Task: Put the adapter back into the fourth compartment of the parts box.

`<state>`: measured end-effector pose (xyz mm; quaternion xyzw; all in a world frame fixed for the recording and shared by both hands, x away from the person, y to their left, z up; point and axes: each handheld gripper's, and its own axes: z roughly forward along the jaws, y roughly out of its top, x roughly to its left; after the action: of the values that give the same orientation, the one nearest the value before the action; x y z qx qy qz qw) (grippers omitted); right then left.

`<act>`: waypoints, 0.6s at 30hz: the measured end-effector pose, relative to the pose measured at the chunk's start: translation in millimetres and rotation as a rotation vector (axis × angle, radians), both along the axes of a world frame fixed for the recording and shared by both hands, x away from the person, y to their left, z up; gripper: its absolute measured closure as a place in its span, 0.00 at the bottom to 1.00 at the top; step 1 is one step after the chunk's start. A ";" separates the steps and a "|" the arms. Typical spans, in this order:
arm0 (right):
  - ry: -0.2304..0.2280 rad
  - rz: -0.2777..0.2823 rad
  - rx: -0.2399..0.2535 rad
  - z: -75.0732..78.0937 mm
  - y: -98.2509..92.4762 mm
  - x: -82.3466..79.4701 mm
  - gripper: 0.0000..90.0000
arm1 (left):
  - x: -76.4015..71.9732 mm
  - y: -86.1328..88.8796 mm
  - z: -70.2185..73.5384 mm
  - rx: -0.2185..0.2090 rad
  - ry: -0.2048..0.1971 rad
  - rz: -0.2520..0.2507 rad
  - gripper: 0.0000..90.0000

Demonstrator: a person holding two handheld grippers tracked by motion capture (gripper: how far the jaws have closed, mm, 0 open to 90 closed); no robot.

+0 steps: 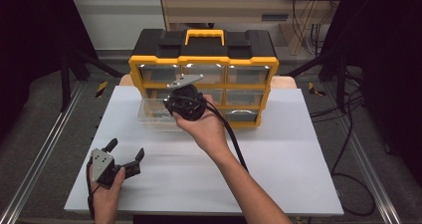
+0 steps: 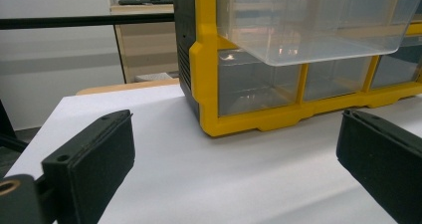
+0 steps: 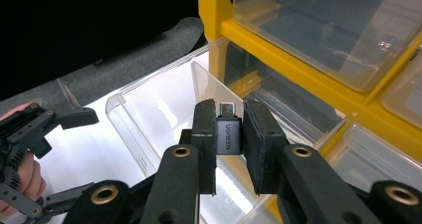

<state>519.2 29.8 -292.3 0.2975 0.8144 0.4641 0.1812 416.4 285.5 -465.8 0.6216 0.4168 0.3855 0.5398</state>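
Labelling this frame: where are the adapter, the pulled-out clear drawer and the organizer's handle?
adapter (image 3: 229, 134), right gripper view, printed face.
clear drawer (image 3: 130, 118), right gripper view, front wall.
handle (image 1: 204, 33), high view, top bar.

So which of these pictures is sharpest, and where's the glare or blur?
Right gripper view: the small grey adapter in the right tool is crisp enough to read its lettering, and the clear drawer glares white. Left gripper view: the left tool pads look soft up close, while the yellow organizer is sharper. High view: soft overall, dark surroundings, bright spots along the organizer's top drawers.
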 end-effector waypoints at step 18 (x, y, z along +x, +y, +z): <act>-0.004 0.001 0.006 1.6 1.5 -0.3 0.83 | 0.0 -0.2 0.1 0.000 0.000 -0.001 0.02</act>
<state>518.8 31.3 -290.7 0.2966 0.8126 0.4675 0.1818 416.3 285.3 -465.8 0.6220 0.4164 0.3851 0.5399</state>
